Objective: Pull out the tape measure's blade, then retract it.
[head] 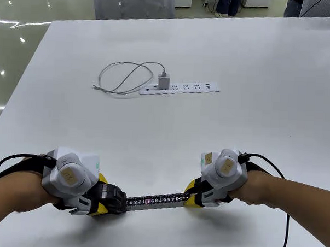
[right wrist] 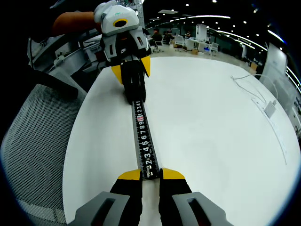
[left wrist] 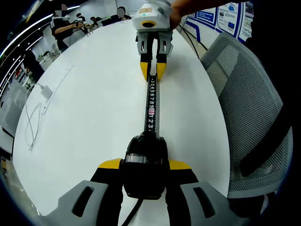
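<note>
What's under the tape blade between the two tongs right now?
Bare white table shows under the blade. Its tip is covered by the right tongs, and the table beneath the case is hidden.

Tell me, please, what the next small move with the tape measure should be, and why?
Probably draw the right tongs a little farther from the case, level with the table. They pinch the tip of the blade, the left tongs clamp the case, and only a short length is out.
</note>
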Demonstrator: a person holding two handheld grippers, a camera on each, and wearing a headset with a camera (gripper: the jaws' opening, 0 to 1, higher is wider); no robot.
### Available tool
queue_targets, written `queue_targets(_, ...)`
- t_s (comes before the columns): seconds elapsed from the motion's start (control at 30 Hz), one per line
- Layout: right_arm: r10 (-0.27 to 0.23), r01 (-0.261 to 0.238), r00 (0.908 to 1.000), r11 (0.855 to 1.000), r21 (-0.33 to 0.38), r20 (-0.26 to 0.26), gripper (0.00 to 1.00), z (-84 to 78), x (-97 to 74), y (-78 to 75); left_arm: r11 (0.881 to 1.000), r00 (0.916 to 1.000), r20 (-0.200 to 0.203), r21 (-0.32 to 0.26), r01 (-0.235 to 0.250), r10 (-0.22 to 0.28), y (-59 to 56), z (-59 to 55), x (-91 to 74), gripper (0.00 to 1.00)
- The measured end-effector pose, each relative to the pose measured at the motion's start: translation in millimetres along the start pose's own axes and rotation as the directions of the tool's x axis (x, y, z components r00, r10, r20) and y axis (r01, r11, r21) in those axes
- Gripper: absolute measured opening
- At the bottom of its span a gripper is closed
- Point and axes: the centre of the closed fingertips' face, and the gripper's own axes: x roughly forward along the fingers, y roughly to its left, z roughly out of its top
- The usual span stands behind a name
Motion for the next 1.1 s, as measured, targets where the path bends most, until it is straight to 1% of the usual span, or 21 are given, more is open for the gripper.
queue_targets(0.23, 0.004, -0.004, 1.0, 1.0, -0.003, -0.001, 0.08, -4.8, -4.0, 1.3, 1.0, 1.0, -0.002, 0.003, 0.001, -0.001, -0.5, -0.3, 0.0, 0.29)
queue_targets(1.1, -0.011, 0.011, 0.9999, 1.0, -0.003, -0.013, 0.08, -21.5, -17.8, -1.2, 1.0, 1.0, -0.005, 0.005, 0.002, -0.002, -0.9, 0.7, 0.6, 0.29)
